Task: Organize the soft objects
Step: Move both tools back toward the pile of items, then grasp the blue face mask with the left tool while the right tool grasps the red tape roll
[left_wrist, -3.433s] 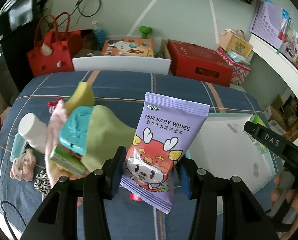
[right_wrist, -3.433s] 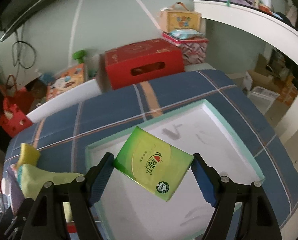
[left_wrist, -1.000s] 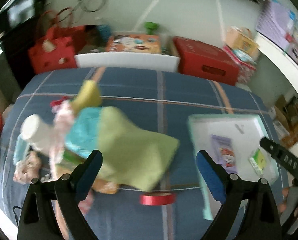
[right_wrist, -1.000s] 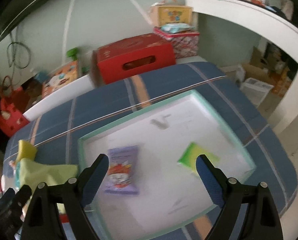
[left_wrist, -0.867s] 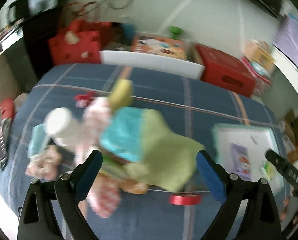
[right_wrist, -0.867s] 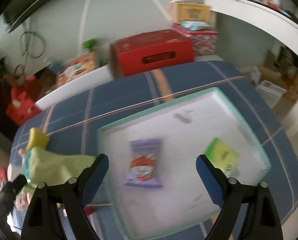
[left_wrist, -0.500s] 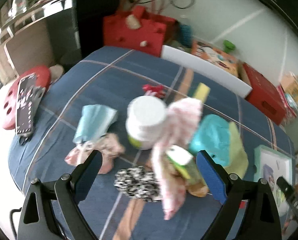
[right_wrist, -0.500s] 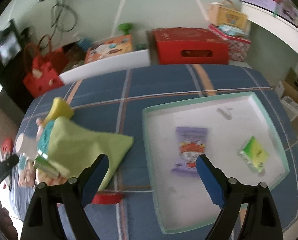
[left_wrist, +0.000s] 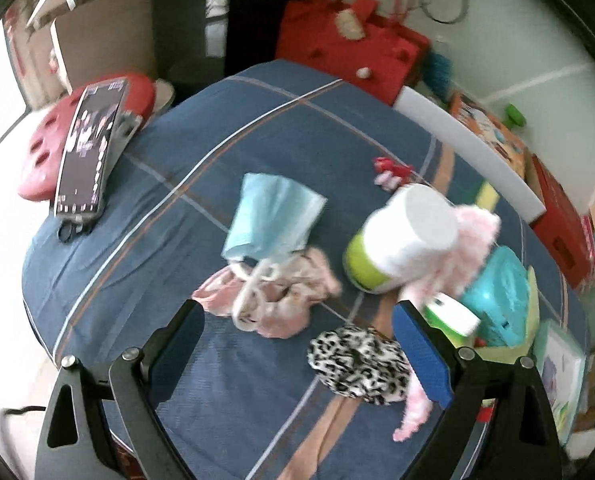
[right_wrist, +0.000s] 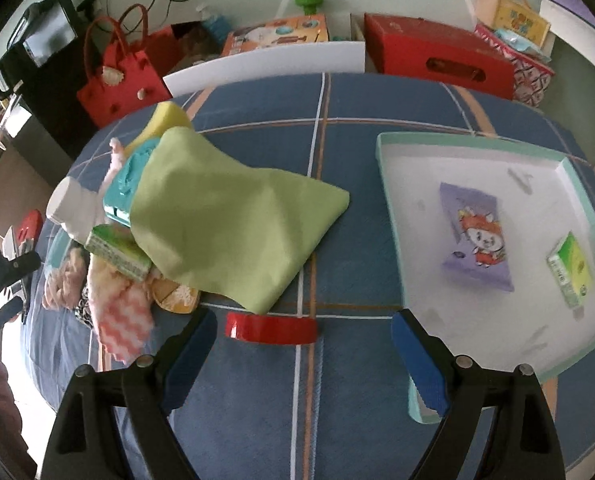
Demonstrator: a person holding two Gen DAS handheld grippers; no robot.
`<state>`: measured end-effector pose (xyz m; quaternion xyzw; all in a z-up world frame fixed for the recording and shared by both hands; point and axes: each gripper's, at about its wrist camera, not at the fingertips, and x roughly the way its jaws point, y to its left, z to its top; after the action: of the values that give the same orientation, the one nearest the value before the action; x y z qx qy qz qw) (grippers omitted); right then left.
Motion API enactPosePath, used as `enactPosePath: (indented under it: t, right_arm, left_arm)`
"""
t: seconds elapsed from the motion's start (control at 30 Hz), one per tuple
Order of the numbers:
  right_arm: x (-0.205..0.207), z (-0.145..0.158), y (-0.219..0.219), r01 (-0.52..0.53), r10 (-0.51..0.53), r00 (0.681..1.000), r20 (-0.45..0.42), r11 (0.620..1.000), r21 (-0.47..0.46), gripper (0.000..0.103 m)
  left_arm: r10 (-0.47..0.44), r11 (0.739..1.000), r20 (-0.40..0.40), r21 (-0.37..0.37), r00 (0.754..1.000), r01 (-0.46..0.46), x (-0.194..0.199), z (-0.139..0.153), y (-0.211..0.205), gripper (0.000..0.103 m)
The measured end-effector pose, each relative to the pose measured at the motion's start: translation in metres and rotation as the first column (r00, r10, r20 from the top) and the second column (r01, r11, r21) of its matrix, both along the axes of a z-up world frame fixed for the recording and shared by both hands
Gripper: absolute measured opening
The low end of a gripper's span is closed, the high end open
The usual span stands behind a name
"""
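Bare blue plaid bedspread (right_wrist: 357, 184) lies between the heaped green cloth (right_wrist: 225, 232) and the white tray (right_wrist: 389, 216). A red tape roll (right_wrist: 271, 330) sits in that gap near the front.

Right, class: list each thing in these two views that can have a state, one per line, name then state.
left gripper: open, holding nothing.
right gripper: open, holding nothing.
tray: holds two packs.
wipes pack: flat in the tray.
green tissue pack: flat in the tray.
green cloth: draped over the pile.
white canister: tipped over.
leopard scrunchie: loose on the bedspread.
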<state>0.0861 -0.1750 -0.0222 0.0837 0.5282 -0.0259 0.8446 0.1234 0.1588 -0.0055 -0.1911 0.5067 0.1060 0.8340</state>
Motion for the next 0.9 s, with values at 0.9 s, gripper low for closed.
enactPosePath:
  t: [0.9]
  right_arm:
    - [0.020, -0.041, 0.012, -0.036, 0.039, 0.997, -0.066, 0.998, 0.048, 0.089]
  left_arm:
    - [0.000, 0.998, -0.099, 0.060, 0.995, 0.006, 0.023, -0.044, 0.007, 0.063]
